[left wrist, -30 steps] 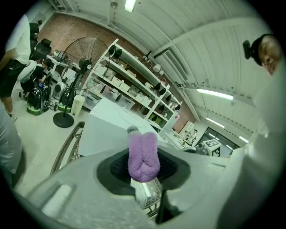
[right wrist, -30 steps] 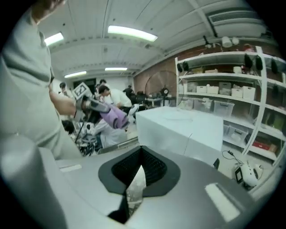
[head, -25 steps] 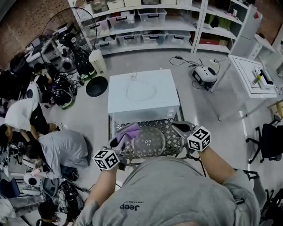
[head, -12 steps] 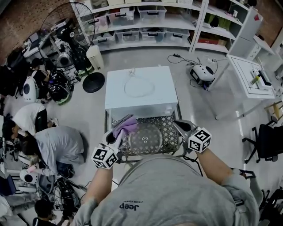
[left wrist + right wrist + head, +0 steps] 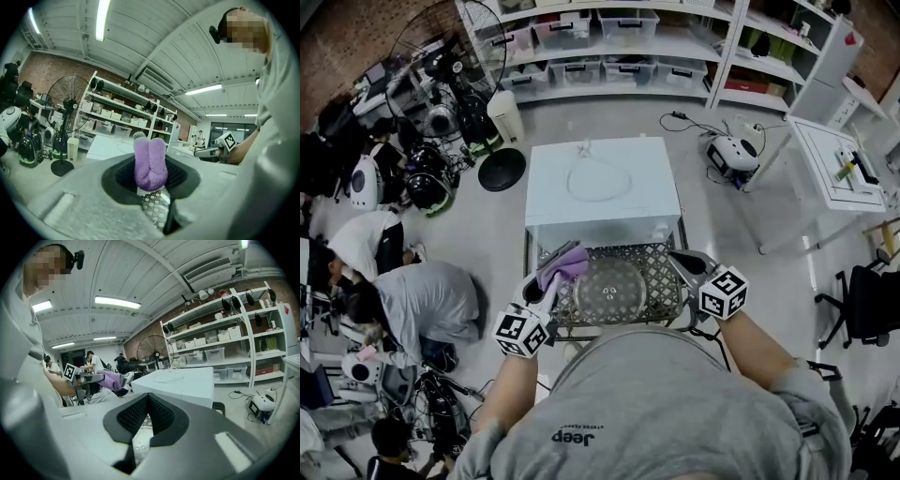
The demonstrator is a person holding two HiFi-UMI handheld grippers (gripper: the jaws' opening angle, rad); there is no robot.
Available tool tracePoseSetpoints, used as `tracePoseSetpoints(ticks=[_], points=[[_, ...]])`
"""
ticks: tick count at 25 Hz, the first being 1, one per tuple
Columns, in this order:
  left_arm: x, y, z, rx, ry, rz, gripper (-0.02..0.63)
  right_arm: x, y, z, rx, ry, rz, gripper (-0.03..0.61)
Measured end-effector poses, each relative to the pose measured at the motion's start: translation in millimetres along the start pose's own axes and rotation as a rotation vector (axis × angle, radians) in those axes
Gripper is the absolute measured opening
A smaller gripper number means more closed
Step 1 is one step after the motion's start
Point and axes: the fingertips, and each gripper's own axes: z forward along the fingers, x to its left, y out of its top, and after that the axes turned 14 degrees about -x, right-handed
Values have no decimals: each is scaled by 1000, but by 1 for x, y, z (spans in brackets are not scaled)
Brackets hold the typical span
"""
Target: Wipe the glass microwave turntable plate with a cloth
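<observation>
Left claw [image 5: 541,291] is clamped on the purple cloth [image 5: 563,265]. The left gripper view shows the wad standing up between the pads and blocking most of the view ahead. From the head view the cloth covers that claw's tips, so I can't see them there.

Right claw [image 5: 682,263]: jaws together, nothing between them. It sits at the right edge of the mesh rack [image 5: 664,283], apart from the plate [image 5: 610,292].

The plate lies flat on the rack, about centre, in front of the white box [image 5: 600,192]. The cloth is at the plate's upper-left rim. I can't tell whether it's touching the glass or just above it, since no view shows the gap.

Hard to read:
- The plate is clear glass over a patterned mesh, so its rim is faint in the head view and its surface state is unreadable.
- In both gripper views the plate shows only as a sliver under the jaws, mostly hidden by the claw bodies.
- My shirt [image 5: 666,412] cuts off the rack's near edge and whatever holds it up.
- Both forearms are half hidden behind the marker cubes.

There's a thin cable loop [image 5: 598,180] on top of the box; I can't make out where its ends go.
</observation>
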Motion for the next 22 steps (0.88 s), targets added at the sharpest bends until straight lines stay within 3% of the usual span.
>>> tracePoseSetpoints(ticks=[22], points=[[-7, 3, 8, 5, -51, -7, 97, 8, -5, 8, 69, 56, -85, 6]])
